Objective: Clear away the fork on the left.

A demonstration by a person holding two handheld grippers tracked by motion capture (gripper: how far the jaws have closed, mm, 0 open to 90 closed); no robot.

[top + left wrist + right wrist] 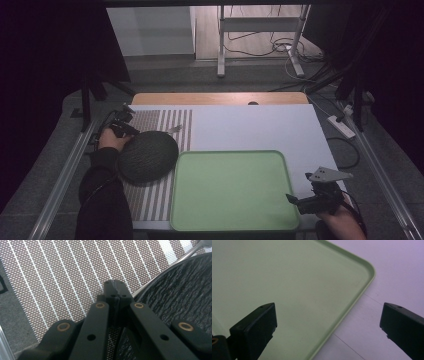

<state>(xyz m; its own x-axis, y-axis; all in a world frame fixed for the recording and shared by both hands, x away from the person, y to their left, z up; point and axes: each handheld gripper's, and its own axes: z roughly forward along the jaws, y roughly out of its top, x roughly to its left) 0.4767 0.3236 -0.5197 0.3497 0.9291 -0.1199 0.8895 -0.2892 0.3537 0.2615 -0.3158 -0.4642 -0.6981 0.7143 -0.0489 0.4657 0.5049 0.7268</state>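
My left gripper point(115, 287), jaws closed and holding nothing, sits at 10 o'clock of the dark bowl point(148, 156), probably to nudge it; right gripper point(296, 200) waits open over the tray point(230, 190).

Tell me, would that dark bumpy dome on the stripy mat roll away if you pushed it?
Probably not: the dark textured dome-shaped cover seems to sit flat on the striped woven placemat, so it would likely slide. Its thin metal rim suggests a light, stiff shell, though that's a guess.
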